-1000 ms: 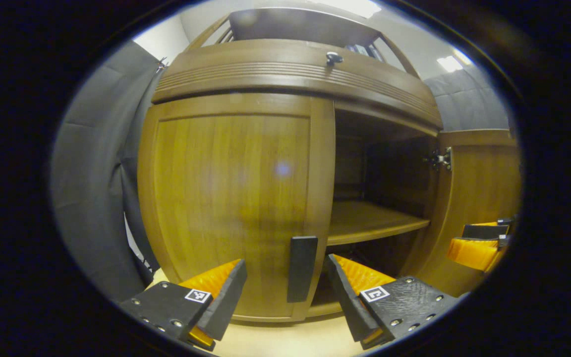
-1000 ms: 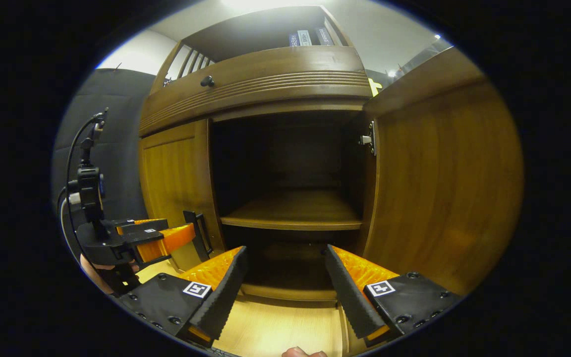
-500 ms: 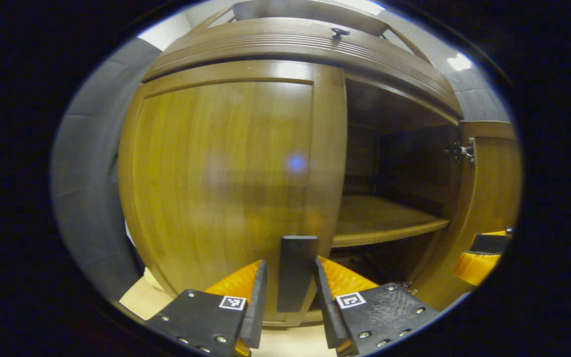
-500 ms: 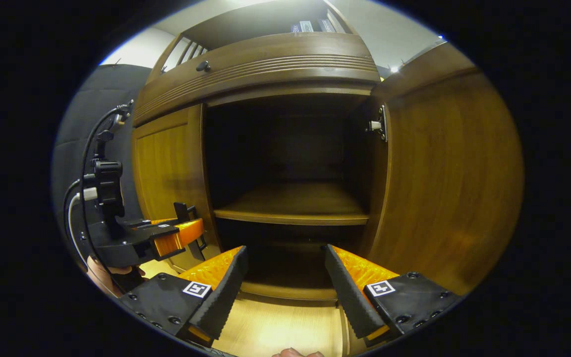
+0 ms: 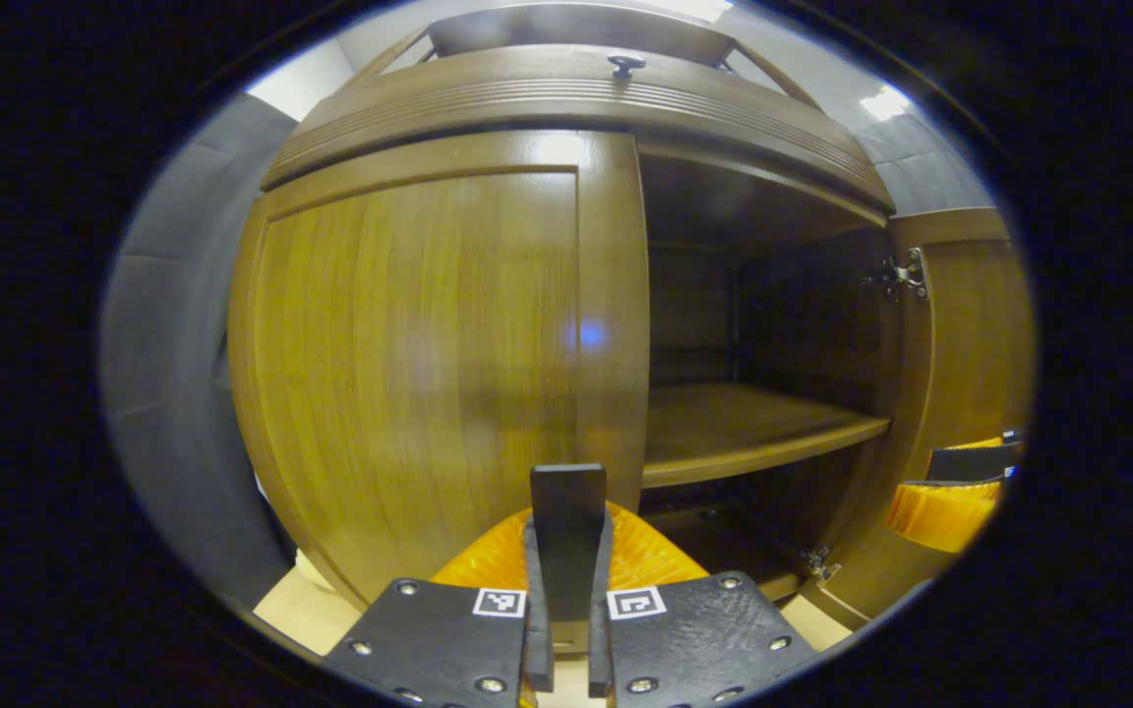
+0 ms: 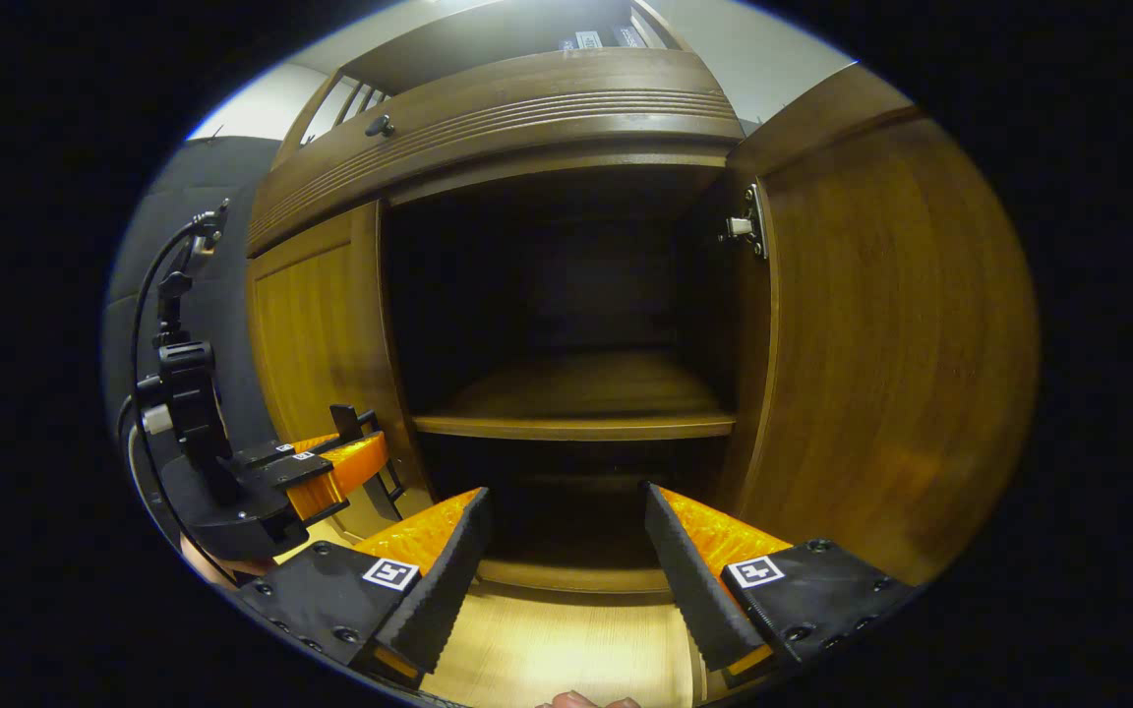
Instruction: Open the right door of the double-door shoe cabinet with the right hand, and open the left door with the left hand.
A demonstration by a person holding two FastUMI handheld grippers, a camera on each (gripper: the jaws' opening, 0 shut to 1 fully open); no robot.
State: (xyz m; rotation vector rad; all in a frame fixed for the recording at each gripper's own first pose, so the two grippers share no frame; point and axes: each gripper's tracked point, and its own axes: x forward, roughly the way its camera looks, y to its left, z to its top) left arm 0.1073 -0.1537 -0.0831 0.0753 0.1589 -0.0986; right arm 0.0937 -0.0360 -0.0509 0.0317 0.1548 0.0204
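One door down, one to go: the right door (image 6: 881,344) stands swung wide at 3 o'clock, right tongs (image 6: 566,565) spread empty, while the left tongs (image 5: 566,629) clamp the handle (image 5: 566,536) of the closed left door (image 5: 409,364).

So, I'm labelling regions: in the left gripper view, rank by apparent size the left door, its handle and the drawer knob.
1. left door
2. handle, enlarged by nearness to the camera
3. drawer knob
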